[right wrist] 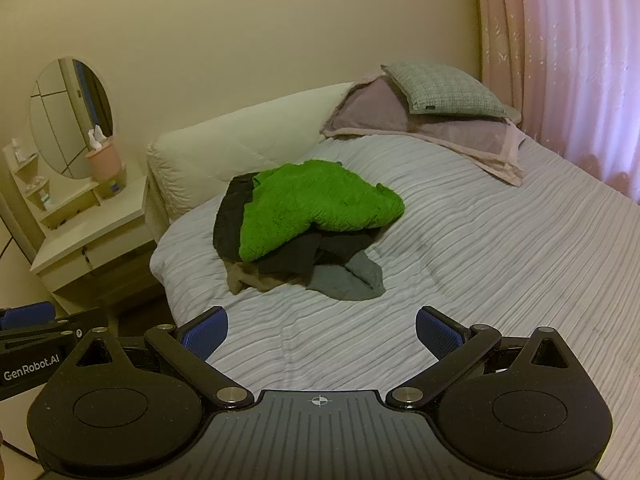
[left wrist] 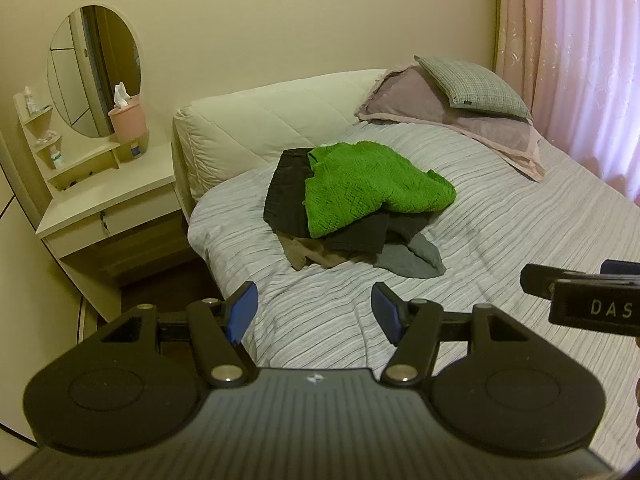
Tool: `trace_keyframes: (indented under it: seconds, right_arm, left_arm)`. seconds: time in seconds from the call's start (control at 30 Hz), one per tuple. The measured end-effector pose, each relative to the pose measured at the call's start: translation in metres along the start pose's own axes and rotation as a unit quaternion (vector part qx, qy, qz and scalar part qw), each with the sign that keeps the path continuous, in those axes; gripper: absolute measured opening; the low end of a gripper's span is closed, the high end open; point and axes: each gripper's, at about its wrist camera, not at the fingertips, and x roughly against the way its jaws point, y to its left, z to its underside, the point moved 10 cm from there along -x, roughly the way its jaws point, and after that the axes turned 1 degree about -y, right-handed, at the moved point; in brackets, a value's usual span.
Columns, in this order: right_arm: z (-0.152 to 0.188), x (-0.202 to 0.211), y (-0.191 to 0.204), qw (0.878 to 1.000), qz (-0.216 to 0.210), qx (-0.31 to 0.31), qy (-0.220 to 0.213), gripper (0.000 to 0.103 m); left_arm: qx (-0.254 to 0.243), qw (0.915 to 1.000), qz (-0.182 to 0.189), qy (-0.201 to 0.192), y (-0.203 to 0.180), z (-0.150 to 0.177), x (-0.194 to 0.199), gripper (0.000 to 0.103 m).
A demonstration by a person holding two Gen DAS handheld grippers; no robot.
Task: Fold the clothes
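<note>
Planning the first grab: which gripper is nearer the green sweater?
Neither clearly. The left gripper and right gripper both hang open, short of the green sweater, over the bed, with nothing held. The left sits a bit to the sweater's left.

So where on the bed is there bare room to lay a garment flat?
Bare bedspread lies between the clothes pile and the curtain, and between the pile and both open grippers. The stacked pillows crowd the head corner.
</note>
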Motion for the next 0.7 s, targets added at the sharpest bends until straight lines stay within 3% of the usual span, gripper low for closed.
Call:
trace_keyframes:
  seconds: [0.7]
  right_arm:
    - [-0.007,-0.001,0.017,1.000,0.006,0.009,-0.008,0.102]
  left_arm:
    - [0.008,0.9999,0.008,-0.001,0.006,0.001,-0.001,0.059]
